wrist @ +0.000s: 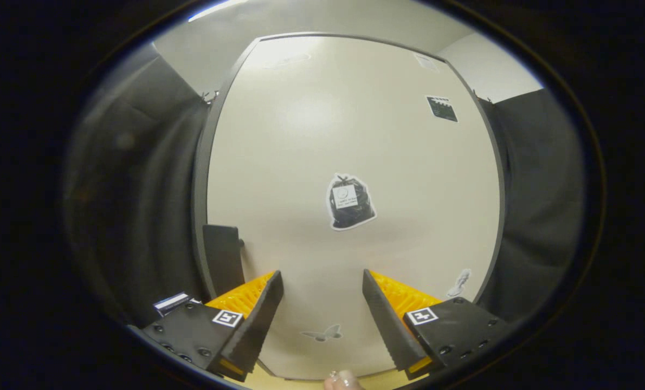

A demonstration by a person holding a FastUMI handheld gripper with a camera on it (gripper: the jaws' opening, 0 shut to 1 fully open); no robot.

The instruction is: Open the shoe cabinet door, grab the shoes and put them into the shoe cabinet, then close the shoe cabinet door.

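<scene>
Gripper (322,303) is up close to the shoe cabinet door (349,162), fingers spread apart, nothing between them. Door looks flat and shut, filling the space just ahead, w/ a dark handle (223,259) at its left edge, just beyond the left finger. A trash-bag sticker (350,201) sits mid-door beyond the fingers; small butterfly sticker (322,332) lower down, between them. A fingertip (343,381) pokes in at the near side. No shoes to report. Inside of the cabinet is hidden, contents can't tell. Can't say whether it's step 1 or the final close.
</scene>
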